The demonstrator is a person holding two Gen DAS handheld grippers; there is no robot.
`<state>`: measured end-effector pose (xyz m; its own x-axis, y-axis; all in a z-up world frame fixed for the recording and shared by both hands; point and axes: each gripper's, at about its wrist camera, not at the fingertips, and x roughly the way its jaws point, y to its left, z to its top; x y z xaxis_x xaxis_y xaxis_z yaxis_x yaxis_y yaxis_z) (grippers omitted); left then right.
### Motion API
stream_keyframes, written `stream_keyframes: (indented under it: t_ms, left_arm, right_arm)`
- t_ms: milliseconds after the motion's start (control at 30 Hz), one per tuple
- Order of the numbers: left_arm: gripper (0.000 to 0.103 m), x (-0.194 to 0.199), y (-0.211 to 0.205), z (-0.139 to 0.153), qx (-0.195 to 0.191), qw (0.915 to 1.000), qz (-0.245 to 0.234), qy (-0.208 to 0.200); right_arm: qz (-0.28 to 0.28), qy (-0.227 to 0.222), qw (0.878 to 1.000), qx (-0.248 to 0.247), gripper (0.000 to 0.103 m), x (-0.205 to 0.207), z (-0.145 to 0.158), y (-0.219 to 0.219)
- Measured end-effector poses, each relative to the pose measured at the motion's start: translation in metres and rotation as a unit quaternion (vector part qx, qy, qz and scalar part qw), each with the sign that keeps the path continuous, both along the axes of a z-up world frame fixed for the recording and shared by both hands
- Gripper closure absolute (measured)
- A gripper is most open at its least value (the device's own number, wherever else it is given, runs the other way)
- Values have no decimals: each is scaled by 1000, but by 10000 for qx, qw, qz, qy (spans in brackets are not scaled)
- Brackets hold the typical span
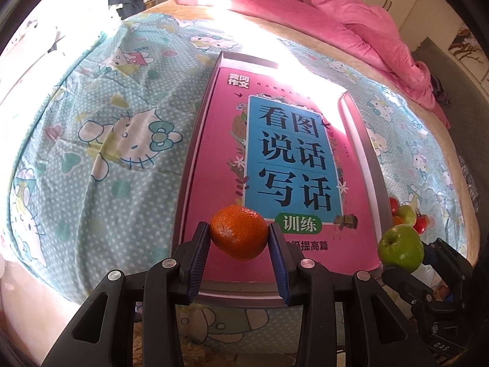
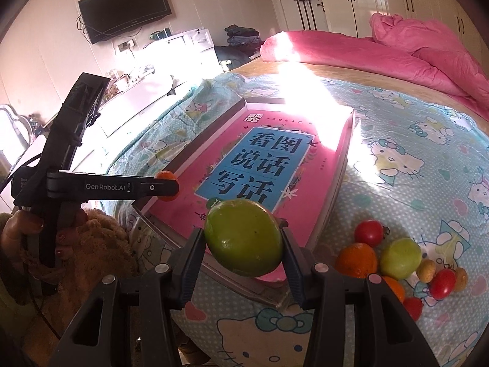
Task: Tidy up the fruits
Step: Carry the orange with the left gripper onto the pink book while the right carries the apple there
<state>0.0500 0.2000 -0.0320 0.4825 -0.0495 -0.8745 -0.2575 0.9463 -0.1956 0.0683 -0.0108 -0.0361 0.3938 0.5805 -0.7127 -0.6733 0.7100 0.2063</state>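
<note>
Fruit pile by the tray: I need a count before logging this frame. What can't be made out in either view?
- Fruit pile, left wrist view: mostly hidden behind the green apple and tray rim.
- Same pile, right wrist view: lowest fruits covered by the right hand-held gripper.
- Orange, right wrist view: mostly hidden by the left hand-held gripper.
- Tray's far end, both views: washed out by sunlight.

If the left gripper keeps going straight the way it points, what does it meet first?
Probably the pink book lying in the tray: the left gripper, clamped on the orange, points down at its near end. Depth is uncertain.
</note>
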Motion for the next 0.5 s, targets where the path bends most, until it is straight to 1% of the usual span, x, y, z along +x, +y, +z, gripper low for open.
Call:
stream_keyframes:
  t_ms: [233,500]
  left_arm:
    - [63,3,0,-5,106,9999,52,110]
    - [63,5,0,-8,145,9997,84,167]
  right_arm:
    - [115,92,9998,-158,54,2,-11,4]
    - [139,170,9995,-210,54,4,-19,7]
